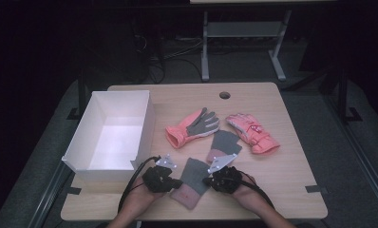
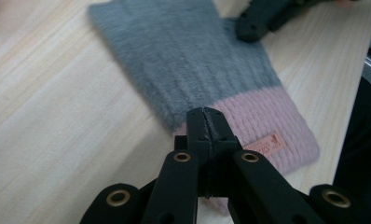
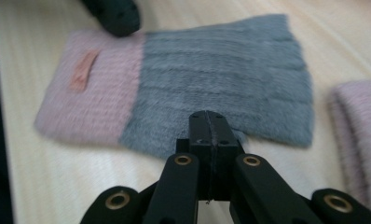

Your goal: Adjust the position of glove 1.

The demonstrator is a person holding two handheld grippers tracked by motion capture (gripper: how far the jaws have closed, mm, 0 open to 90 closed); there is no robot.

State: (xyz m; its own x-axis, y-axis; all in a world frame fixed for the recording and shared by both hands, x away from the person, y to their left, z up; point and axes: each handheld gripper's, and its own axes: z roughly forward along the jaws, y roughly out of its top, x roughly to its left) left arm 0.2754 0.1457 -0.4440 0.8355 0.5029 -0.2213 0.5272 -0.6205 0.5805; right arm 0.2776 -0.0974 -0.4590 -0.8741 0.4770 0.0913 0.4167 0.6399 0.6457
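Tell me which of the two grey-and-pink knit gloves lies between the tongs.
The near knit glove by the table's front edge, flanked by both shut tongs; the other knit glove lies farther back, beside the salmon ski gloves.

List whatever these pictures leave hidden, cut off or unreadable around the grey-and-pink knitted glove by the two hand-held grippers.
- Grey-and-pink glove: in the high view both its side edges are covered by the left hand-held gripper and the right hand-held gripper.
- Small label on its pink cuff: too blurred to read in either gripper view.
- Second knitted glove: cut off by the right gripper view's edge.
- White box: its near inner wall faces away from the high view.
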